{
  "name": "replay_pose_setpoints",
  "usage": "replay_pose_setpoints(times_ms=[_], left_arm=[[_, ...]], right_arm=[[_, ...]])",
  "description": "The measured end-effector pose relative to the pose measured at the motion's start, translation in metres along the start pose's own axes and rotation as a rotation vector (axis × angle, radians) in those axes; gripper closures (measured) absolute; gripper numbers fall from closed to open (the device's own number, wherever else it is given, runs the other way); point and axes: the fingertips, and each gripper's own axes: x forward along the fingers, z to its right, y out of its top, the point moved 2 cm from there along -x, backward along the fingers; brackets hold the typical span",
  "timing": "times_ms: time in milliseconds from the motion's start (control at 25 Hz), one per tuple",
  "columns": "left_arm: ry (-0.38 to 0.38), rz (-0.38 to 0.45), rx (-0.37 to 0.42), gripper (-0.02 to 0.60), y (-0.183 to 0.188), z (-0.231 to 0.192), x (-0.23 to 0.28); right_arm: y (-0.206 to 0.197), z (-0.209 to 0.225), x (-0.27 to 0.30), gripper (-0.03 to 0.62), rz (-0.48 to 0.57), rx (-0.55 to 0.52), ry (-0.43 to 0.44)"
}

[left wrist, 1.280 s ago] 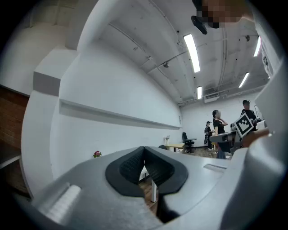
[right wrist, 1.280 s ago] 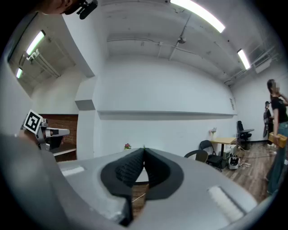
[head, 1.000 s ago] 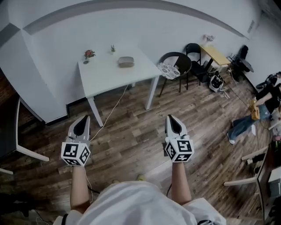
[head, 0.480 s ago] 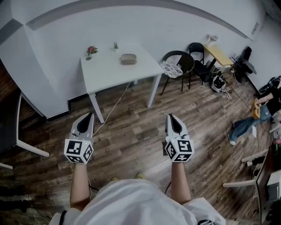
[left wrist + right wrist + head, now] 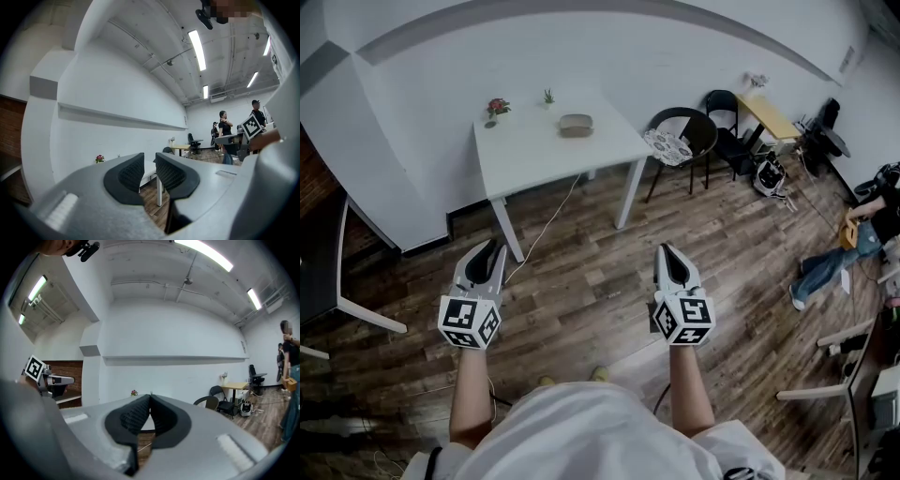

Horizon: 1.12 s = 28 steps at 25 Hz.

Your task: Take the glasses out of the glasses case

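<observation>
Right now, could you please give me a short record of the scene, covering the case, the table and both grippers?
case: beige oval glasses case, lying on the table, untouched
table: white rectangular table, by the wall, across the floor from the person
left gripper: jaws apart, just been opening, nothing between them
right gripper: jaws together, empty
progress: not yet started

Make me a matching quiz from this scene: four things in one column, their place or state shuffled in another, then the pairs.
1 case
2 left gripper
3 right gripper
4 cushioned chair

A jaws together
B on the table
C beside the table
D jaws apart

Pairs: 1-B, 2-D, 3-A, 4-C.
The left jaws have just been opening, nothing between them.
</observation>
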Motion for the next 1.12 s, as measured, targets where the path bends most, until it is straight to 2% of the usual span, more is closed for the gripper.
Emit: replay_pose_setpoints(times_ms=[400,560,880,1120], left_arm=[[0.019,-0.005,-0.003,0.497,0.001,0.012,0.01],[0.021,-0.008,0.024,0.497,0.005,0.017,0.02],[0.045,-0.019,0.071,0.497,0.01,0.032,0.045],[0.07,0.003,0.085,0.497,0.018,0.05,0.071]], right_arm=[[0.003,0.014,0.006,0.591,-0.006,0.001,0.037],[0.002,0.024,0.01,0.591,-0.009,-0.001,0.056],[0.0,0.064,0.018,0.591,-0.003,0.007,0.071],[-0.001,0.09,0.031,0.591,0.0,0.016,0.097]])
